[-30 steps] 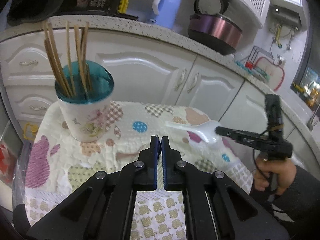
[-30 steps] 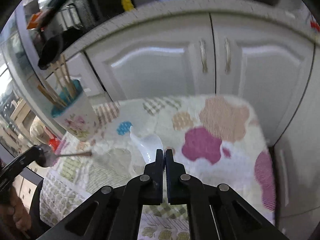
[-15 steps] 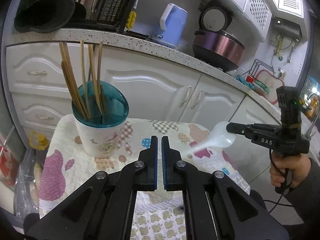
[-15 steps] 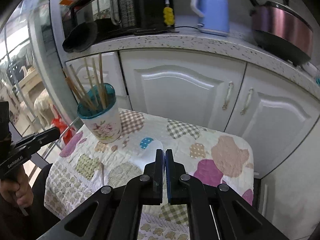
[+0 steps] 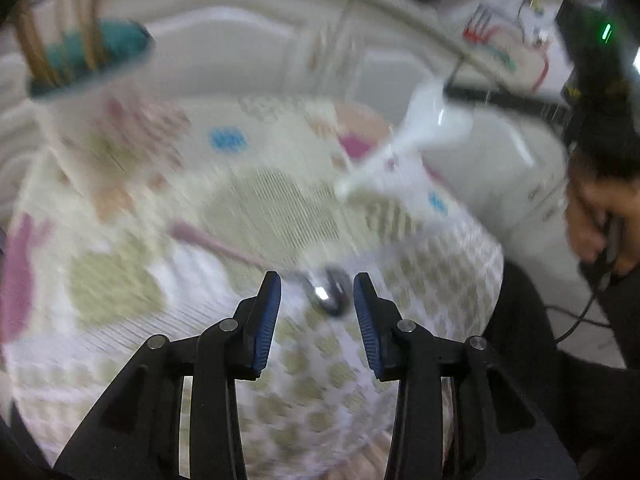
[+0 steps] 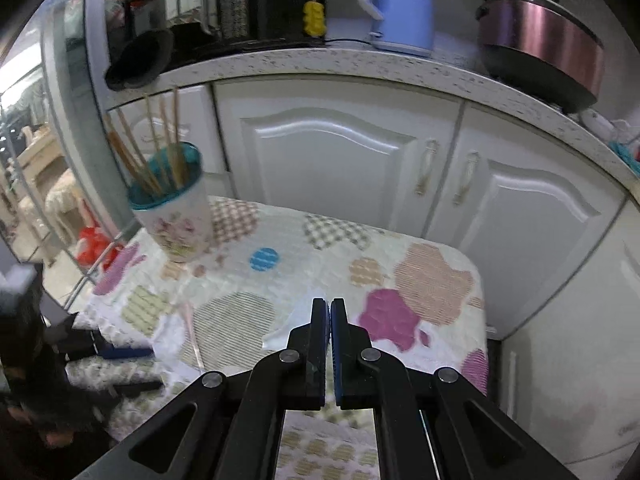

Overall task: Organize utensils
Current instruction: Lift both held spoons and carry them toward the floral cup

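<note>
Left wrist view shows my left gripper, jaws just parted, straddling the thin, stiff, slippery metal spoon lying right of the utensil cup, so I'd pinch its neck, while my right gripper stays clenched on the light white spoon.

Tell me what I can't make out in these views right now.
- Left wrist view: motion blur smears the metal spoon; the left gripper, jaws just opened, straddles its bowl, contact unclear.
- Right wrist view: the right gripper hides most of the white spoon.
- Cup: its wall hides the chopsticks' lower ends.
</note>
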The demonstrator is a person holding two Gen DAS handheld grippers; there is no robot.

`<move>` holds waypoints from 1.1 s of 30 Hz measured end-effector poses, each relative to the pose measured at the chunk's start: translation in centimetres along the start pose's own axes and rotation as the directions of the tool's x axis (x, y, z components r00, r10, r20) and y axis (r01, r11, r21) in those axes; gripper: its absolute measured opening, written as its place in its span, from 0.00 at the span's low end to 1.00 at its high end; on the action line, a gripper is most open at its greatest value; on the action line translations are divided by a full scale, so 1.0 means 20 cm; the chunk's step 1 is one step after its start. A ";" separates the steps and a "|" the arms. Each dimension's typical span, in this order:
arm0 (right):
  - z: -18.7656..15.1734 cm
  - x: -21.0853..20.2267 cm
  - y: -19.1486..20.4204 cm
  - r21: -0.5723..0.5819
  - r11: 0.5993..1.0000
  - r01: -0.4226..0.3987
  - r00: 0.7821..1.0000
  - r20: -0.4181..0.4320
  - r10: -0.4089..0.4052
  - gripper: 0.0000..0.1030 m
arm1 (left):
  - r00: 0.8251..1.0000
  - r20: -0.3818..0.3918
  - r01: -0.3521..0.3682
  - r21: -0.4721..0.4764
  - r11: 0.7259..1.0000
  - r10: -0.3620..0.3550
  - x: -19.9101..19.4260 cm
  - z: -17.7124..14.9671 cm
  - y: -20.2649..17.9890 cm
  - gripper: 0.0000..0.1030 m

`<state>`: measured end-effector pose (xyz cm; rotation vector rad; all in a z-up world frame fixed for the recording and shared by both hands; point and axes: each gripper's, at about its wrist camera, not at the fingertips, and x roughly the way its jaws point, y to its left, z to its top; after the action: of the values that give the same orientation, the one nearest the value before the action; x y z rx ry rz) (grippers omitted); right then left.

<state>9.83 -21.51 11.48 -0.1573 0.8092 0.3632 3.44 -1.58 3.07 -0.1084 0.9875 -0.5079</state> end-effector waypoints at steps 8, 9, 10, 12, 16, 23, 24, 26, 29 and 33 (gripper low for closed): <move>-0.07 0.01 -0.09 0.052 0.999 0.000 1.000 -0.006 0.001 0.02 | 0.995 -0.080 -0.058 -0.031 0.998 0.055 0.25 -0.03 -0.17 0.42; -0.07 0.01 -0.10 0.055 0.998 -0.002 1.000 -0.005 0.002 0.02 | 0.995 -0.060 -0.082 -0.037 0.996 0.080 0.27 -0.03 -0.18 0.42; -0.07 0.01 -0.10 0.058 0.998 -0.003 1.000 -0.003 0.004 0.02 | 0.994 -0.049 -0.095 -0.039 0.995 0.093 0.28 -0.03 -0.19 0.42; -0.08 0.01 -0.11 0.065 0.998 -0.010 1.000 0.000 0.010 0.02 | 0.993 -0.043 -0.116 -0.044 0.992 0.114 0.29 -0.02 -0.20 0.42; -0.08 0.00 -0.12 0.072 0.997 -0.011 1.000 0.008 0.010 0.02 | 0.997 -0.025 -0.082 -0.131 0.988 0.079 0.24 0.01 -0.12 0.42; -0.07 0.01 -0.14 0.093 0.996 -0.015 1.000 0.012 0.014 0.02 | 0.999 -0.051 0.000 -0.212 0.977 -0.011 0.25 0.02 -0.04 0.47; -0.07 0.01 -0.14 0.093 0.996 -0.016 1.000 0.013 0.015 0.02 | 0.999 -0.044 0.007 -0.215 0.977 -0.017 0.26 0.03 -0.05 0.50; -0.07 0.00 -0.13 0.088 0.996 -0.017 1.000 0.017 0.016 0.02 | 0.999 -0.030 0.009 -0.220 0.976 -0.016 0.27 0.05 -0.08 0.58; -0.07 -0.01 -0.12 0.086 0.996 -0.021 1.000 0.025 0.019 0.02 | 0.999 -0.014 -0.031 -0.206 0.978 0.029 0.30 0.07 -0.12 0.49; -0.07 -0.03 -0.15 0.099 0.995 -0.018 0.999 0.034 0.015 0.02 | 0.999 -0.033 -0.027 -0.206 0.978 0.021 0.31 0.06 -0.10 0.19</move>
<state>9.57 -24.74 11.06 -0.0518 0.7947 0.3393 6.52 -6.44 -0.38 -0.2748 1.0687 -0.3846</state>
